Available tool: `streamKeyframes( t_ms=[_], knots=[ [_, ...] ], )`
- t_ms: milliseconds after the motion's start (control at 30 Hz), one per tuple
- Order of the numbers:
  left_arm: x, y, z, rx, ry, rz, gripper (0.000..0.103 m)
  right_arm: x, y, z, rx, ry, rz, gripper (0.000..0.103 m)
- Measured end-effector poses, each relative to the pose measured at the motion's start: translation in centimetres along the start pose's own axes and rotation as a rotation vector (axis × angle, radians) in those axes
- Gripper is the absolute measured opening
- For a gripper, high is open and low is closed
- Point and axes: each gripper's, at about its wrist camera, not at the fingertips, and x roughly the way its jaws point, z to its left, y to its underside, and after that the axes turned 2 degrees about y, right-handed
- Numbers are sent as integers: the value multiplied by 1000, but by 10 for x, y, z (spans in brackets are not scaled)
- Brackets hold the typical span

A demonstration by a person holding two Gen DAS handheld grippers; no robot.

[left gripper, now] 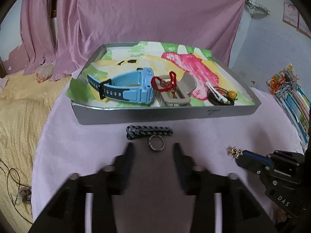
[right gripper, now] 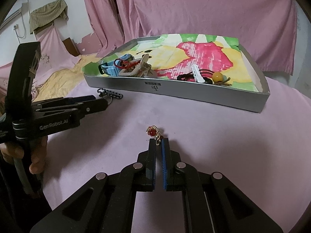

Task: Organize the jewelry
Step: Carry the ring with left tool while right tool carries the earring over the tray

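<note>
My right gripper (right gripper: 159, 141) pinches a small gold ring with a red stone (right gripper: 153, 132) at its fingertips, jaws nearly together, the ring held just above the pink cloth (right gripper: 213, 136). My left gripper (left gripper: 153, 151) is spread wide, blurred in its own view, fingers on either side of a plain silver ring (left gripper: 156, 143) lying on the cloth. Just beyond that ring lies a dark braided bracelet (left gripper: 148, 132), close to the front wall of the grey tray (left gripper: 175, 114). Inside the tray, on a colourful paper lining: a blue watch (left gripper: 128, 88) at left, a red cord (left gripper: 165, 82) draped over a beige clip (left gripper: 177, 92), and dark hair ties with a yellow bead (left gripper: 231, 94) at right.
</note>
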Motion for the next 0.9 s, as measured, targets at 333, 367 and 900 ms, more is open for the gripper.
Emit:
streamKeyframes(
  t_ms=[333, 367, 900],
  knots=[
    [8, -5, -4, 15, -2, 18, 42, 5, -6, 3, -6, -10, 22, 6],
    [8, -5, -4, 15, -2, 19, 42, 5, -6, 3, -8, -11, 24, 6],
    [11, -6, -3, 12, 8, 25, 20, 12, -17, 8, -41, 3, 37, 8]
  ],
)
